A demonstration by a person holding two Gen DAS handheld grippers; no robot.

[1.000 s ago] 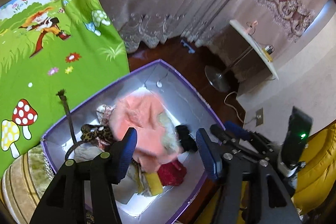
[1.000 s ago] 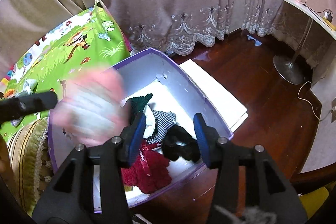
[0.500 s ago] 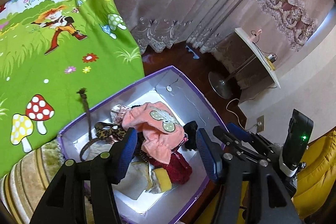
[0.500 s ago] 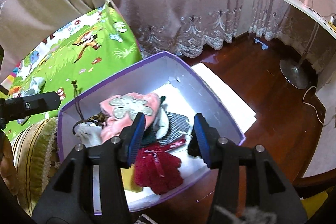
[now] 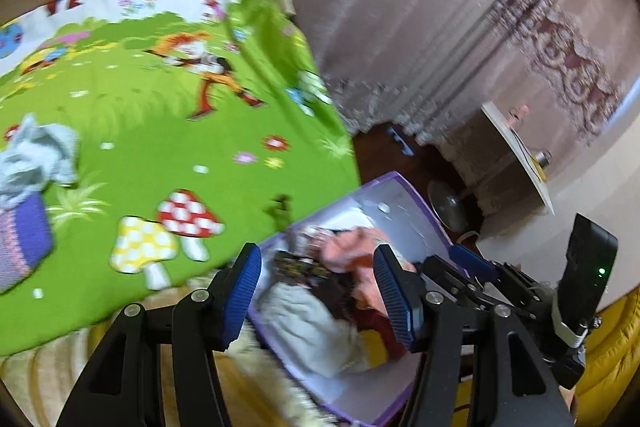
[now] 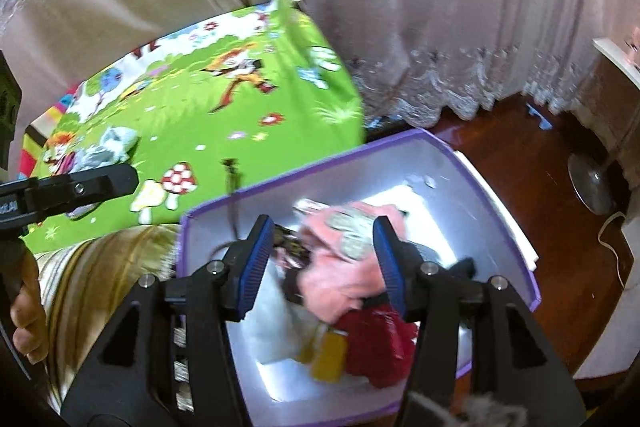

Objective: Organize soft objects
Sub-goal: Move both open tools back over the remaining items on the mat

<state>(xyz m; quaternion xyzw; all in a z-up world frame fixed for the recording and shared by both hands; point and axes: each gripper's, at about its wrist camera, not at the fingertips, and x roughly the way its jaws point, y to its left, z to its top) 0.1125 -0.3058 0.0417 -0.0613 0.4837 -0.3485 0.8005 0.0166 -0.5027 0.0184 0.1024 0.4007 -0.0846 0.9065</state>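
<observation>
Pink garment (image 6: 340,275) is now settled in the purple box (image 6: 440,163), released from both empty, open grippers (image 5: 316,291) (image 6: 324,263), the right's jaws just widened.

Each camera sits just behind its own hand-held gripper and looks steeply down along the fingers. The left wrist view faces the green play mat (image 5: 168,115), with the purple storage box (image 5: 404,195) low at right. The right wrist view hangs close above that same box (image 6: 480,171). Both share mat, box and curtain (image 6: 400,7).
</observation>
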